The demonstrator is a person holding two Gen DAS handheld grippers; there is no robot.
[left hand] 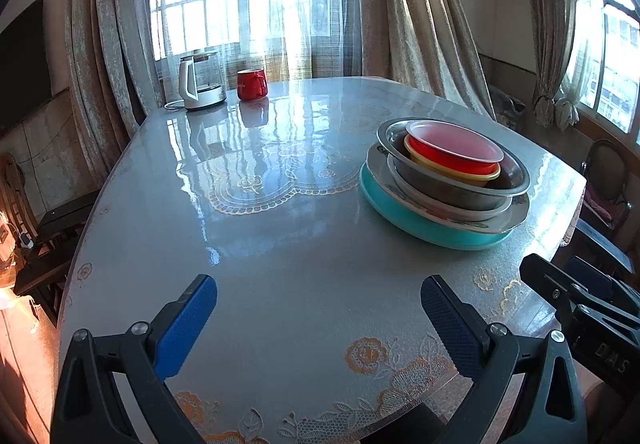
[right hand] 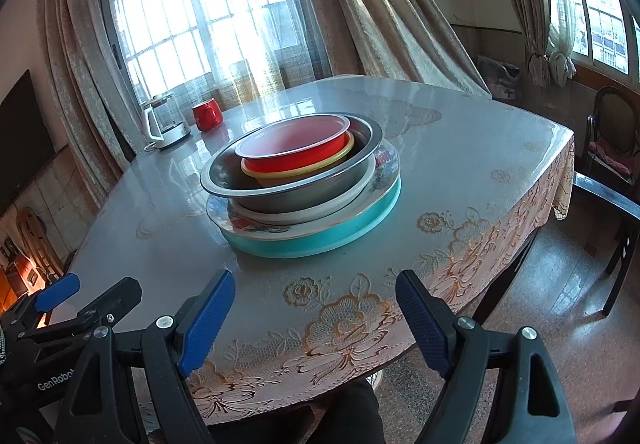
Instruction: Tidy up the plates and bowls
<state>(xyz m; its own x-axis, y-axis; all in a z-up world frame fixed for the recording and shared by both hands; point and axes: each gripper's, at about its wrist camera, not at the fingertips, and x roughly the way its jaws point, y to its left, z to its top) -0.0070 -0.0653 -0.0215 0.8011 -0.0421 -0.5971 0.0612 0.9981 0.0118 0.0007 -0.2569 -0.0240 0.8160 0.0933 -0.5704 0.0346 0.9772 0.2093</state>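
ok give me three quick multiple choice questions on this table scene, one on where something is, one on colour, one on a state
1. Where is the red mug?
A. inside the metal bowl
B. beside the kettle, at the table's far end
C. on the chair

2. What colour is the lowest dish in the stack?
A. teal
B. black
C. purple

3. What state is the right tool in?
A. shut on a plate
B. shut on the mug
C. open, holding nothing

Answers:
1 B: the mug stands next to the kettle by the window.
2 A: the teal dish sits on the table under the flowered plate and metal bowl.
3 C: the right tool has its blue pads wide apart with only tablecloth between them.
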